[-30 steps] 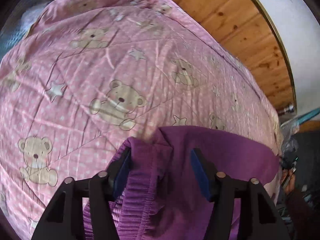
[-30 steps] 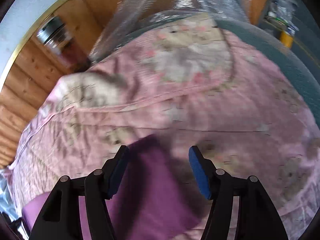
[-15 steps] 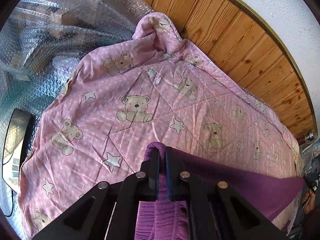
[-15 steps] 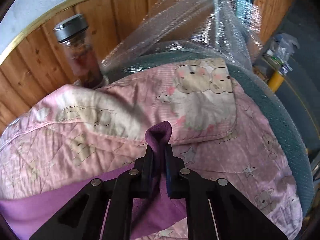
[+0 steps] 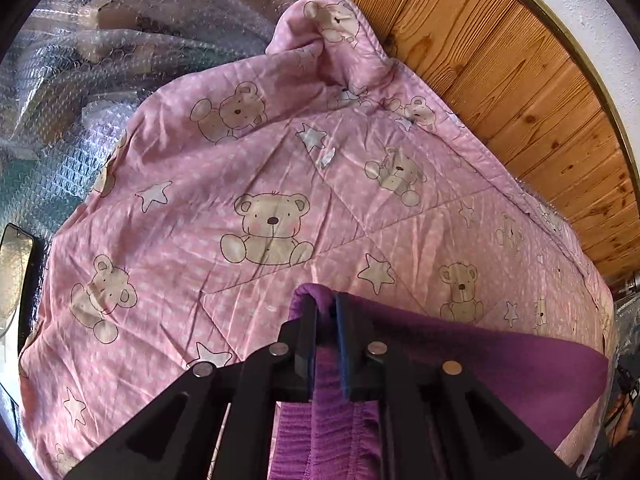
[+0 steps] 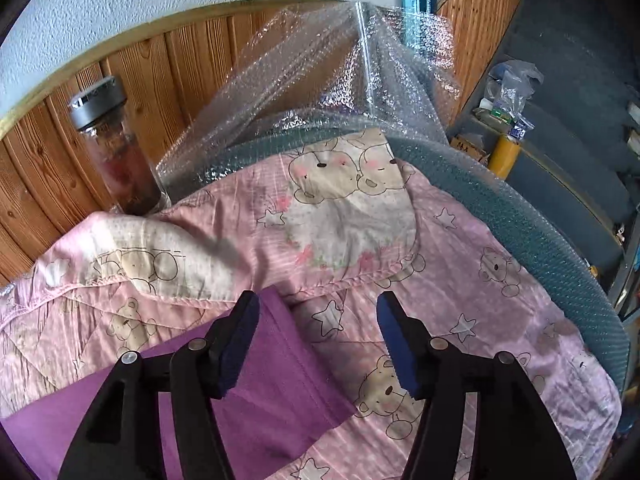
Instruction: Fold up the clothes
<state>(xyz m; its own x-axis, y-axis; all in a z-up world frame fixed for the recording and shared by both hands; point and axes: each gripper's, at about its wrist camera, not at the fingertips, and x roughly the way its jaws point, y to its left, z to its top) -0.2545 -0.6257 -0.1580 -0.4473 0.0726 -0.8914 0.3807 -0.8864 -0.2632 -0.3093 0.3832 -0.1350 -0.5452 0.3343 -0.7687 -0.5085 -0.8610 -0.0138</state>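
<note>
**Left pinches the purple garment, right spread**

The left hand-held gripper (image 5: 323,312) is pressed together on a fold of the purple garment (image 5: 480,364), at 6 o'clock on the pink bear quilt (image 5: 248,168). The right hand-held gripper (image 6: 318,330) is spread wide above the garment's corner; a jar (image 6: 116,148) stands at 10 o'clock.

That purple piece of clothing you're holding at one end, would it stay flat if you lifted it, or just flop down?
Probably flop. The purple garment bunches into a soft fold where the left gripper pinches it, so it looks limp. Its gathered band hints at stretch. Under the open right gripper it lies slack on the pink bear quilt, so that end would likely sag and trail.
</note>
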